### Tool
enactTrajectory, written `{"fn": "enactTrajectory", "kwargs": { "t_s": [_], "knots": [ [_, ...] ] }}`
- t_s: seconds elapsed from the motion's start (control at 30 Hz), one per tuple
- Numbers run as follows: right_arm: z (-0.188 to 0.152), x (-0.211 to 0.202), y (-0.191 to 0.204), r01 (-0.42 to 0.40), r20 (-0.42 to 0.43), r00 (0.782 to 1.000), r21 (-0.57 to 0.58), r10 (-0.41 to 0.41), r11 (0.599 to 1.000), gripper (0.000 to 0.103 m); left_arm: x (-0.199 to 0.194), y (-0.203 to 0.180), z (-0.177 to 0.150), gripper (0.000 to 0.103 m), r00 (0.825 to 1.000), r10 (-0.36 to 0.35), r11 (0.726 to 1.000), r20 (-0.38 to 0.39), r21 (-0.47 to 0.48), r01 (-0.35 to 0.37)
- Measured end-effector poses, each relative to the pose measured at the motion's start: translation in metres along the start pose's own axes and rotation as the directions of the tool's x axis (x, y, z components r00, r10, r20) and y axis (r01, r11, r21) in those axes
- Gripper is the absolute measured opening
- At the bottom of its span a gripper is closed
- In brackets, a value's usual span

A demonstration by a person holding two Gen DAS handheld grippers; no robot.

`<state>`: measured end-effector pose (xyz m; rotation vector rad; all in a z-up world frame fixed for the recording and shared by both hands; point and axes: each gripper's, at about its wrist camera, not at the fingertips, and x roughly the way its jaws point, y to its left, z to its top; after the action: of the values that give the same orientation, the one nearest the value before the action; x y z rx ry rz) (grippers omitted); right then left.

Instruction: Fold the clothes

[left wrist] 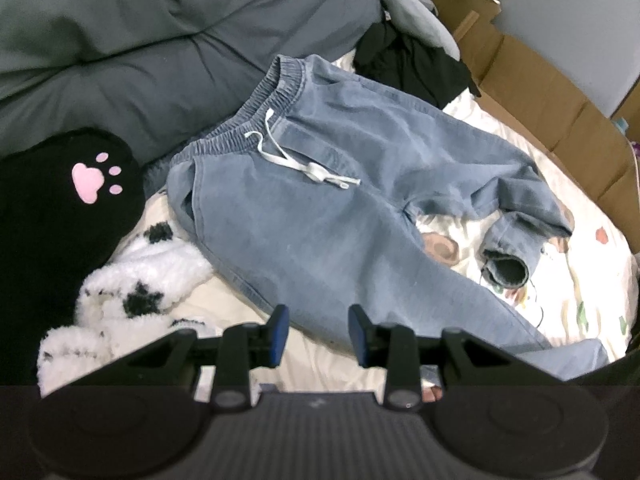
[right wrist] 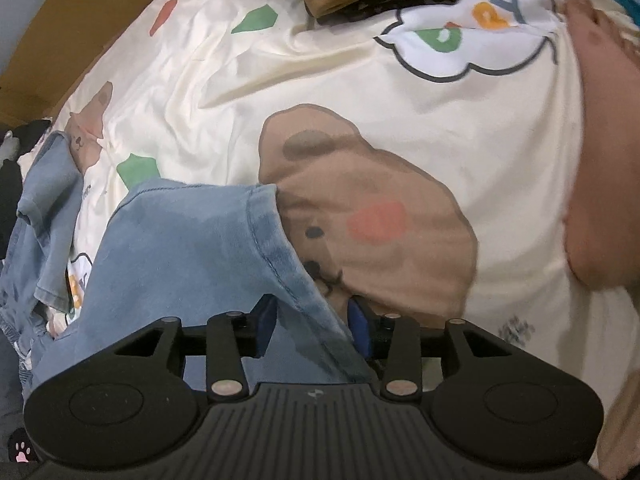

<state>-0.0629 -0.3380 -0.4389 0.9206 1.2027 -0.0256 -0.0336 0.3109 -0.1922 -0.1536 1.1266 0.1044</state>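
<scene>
Blue denim drawstring trousers (left wrist: 320, 184) lie spread, soft and floppy; right gripper (right wrist: 312, 320) pinches near leg hem, left gripper (left wrist: 318, 332) gapes empty — grab waistband.

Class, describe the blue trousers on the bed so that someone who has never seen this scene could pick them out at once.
Start at the cream cartoon-print bedsheet. Spread across it, below the grey duvet, lie the faded blue trousers. Their gathered waistband and white drawstring set them apart from the black paw-print item and the fluffy spotted fabric beside them.
</scene>
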Motion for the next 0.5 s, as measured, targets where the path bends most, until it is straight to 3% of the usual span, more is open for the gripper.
{"fn": "enactTrajectory", "kwargs": {
  "t_s": [0.23, 0.5],
  "knots": [
    [0.009, 0.008, 0.002, -0.042, 0.008, 0.999, -0.066, 0.042, 0.997, 0.047, 0.002, -0.007, 0.0, 0.035, 1.0, 0.0, 1.0, 0.002, 0.024, -0.001],
    [0.014, 0.009, 0.011, -0.074, 0.008, 0.997, -0.143, 0.076, 0.987, 0.052, 0.019, 0.0, -0.002, 0.035, 1.0, -0.004, 0.999, -0.025, -0.038, 0.003]
  ]
}}
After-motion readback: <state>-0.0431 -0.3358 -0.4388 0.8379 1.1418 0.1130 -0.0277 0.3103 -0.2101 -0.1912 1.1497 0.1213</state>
